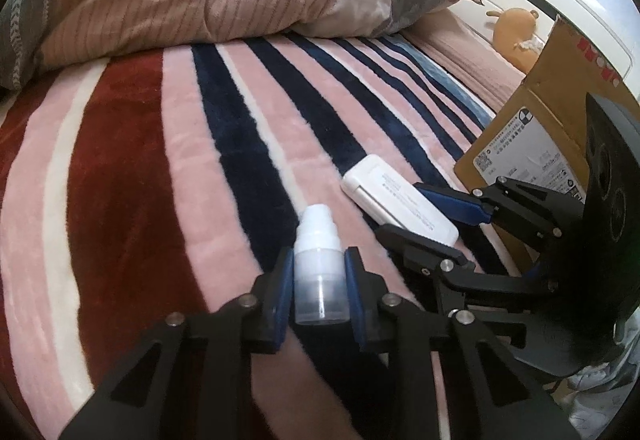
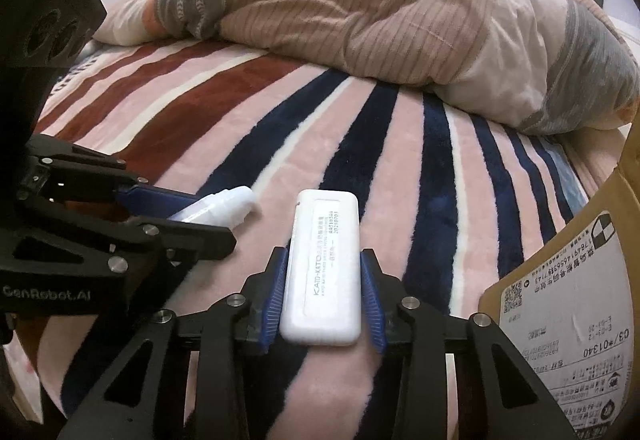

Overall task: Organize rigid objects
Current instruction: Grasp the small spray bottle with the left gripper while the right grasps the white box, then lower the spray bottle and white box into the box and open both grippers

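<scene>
A small white-capped, translucent bottle (image 1: 319, 280) lies on the striped blanket (image 1: 140, 159), and my left gripper (image 1: 319, 254) is shut on it, its blue pads pressing both sides. Just to its right lies a flat white case (image 1: 384, 191) with printed text. In the right wrist view that case (image 2: 324, 280) sits lengthwise between the pads of my right gripper (image 2: 323, 254), which is shut on it. The left gripper (image 2: 212, 215) shows there at the left, with the bottle (image 2: 224, 205) lying on its side in it. The right gripper (image 1: 400, 207) also shows in the left wrist view.
An open cardboard box (image 1: 532, 119) with shipping labels stands at the bed's right side, close to the right gripper. A crumpled duvet (image 2: 400, 19) is heaped across the far part of the bed. A brown plush toy (image 1: 514, 33) sits behind the box.
</scene>
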Demonstrator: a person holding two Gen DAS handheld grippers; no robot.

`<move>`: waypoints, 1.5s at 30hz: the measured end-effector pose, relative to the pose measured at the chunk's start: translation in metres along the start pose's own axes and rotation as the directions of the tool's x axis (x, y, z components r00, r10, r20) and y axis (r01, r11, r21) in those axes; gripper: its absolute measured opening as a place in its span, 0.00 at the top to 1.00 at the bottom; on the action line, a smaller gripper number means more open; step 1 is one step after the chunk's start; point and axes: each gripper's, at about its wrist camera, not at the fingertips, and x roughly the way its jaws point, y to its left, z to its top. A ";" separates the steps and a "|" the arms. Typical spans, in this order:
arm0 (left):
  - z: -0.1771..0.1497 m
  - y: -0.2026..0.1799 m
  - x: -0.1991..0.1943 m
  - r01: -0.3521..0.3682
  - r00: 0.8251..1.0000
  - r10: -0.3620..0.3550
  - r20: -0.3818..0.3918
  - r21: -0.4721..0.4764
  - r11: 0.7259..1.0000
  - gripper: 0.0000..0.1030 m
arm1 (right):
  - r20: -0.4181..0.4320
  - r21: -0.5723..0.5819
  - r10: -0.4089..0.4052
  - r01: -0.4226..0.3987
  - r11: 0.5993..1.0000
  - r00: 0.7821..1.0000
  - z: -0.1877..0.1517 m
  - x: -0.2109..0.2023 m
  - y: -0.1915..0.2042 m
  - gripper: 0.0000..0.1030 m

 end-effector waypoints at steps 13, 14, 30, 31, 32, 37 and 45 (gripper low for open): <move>-0.009 -0.018 -0.076 -0.086 0.991 0.084 0.100 0.012 0.996 0.79 | 0.106 -0.036 0.081 -0.078 0.996 0.991 0.006 -0.066 0.023 0.70; -0.010 -0.021 -0.085 -0.093 0.990 0.091 0.112 0.015 0.996 0.79 | 0.116 -0.045 0.086 -0.081 0.996 0.989 0.007 -0.074 0.025 0.70; 0.017 -0.137 -0.179 -0.130 0.953 0.076 0.294 0.168 0.977 0.79 | 0.372 -0.064 0.069 -0.048 0.997 0.926 0.008 -0.224 -0.014 0.70; 0.021 -0.145 -0.178 -0.124 0.953 0.067 0.295 0.180 0.976 0.79 | 0.381 -0.047 0.059 -0.044 0.998 0.923 0.006 -0.230 -0.023 0.70; 0.027 -0.157 -0.175 -0.116 0.954 0.054 0.296 0.197 0.974 0.79 | 0.387 -0.037 0.052 -0.041 0.998 0.920 0.005 -0.234 -0.031 0.70; 0.052 -0.205 -0.154 -0.073 0.962 -0.004 0.273 0.270 0.960 0.79 | 0.409 0.055 -0.037 0.016 0.998 0.912 -0.010 -0.249 -0.090 0.70; 0.084 -0.251 -0.104 -0.054 0.982 -0.014 0.190 0.347 0.936 0.79 | 0.288 0.110 -0.103 0.074 0.991 0.952 -0.037 -0.220 -0.165 0.69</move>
